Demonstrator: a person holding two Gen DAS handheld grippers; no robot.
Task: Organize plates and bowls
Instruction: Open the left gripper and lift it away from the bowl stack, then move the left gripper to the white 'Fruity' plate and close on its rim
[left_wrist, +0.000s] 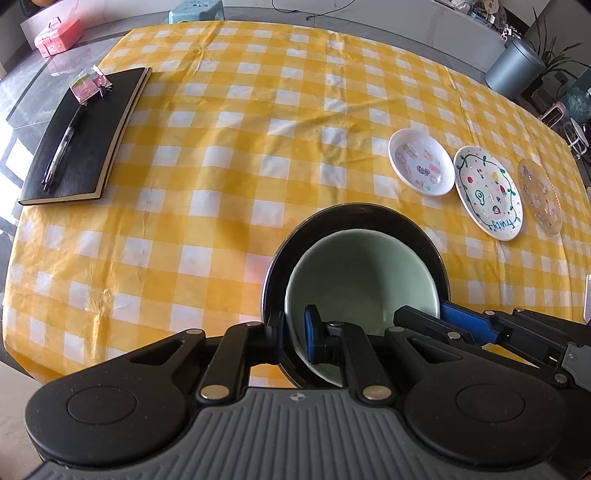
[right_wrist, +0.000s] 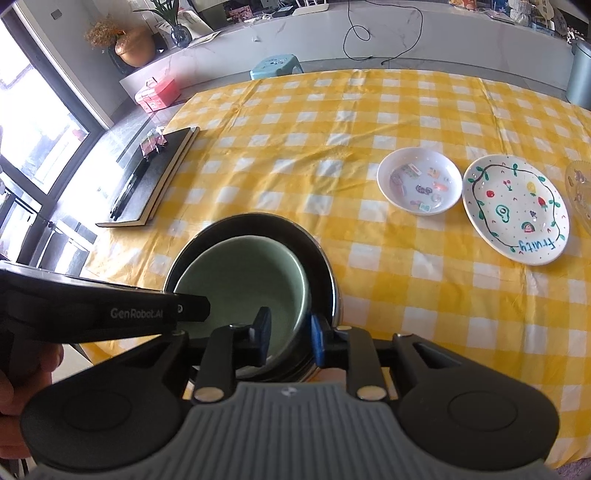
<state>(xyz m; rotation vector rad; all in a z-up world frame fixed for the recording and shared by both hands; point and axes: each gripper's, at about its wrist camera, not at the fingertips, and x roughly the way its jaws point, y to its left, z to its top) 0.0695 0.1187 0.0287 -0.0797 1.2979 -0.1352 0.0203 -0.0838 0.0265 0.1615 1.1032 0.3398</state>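
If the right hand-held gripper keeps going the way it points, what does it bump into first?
Probably the green bowl nested in the black bowl. The right hand-held gripper already straddles their near rims, so it would soon press down onto them.

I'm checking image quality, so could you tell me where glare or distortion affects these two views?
Left wrist view: fisheye bends the checked tablecloth edges; the clear plate at far right looks washed out. Right wrist view: the window at left is blown out, throwing glare across the black notebook.

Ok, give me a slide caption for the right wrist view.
Green bowl nested in a black bowl on the yellow checked tablecloth, right gripper straddling their rims, decorated plate beyond.
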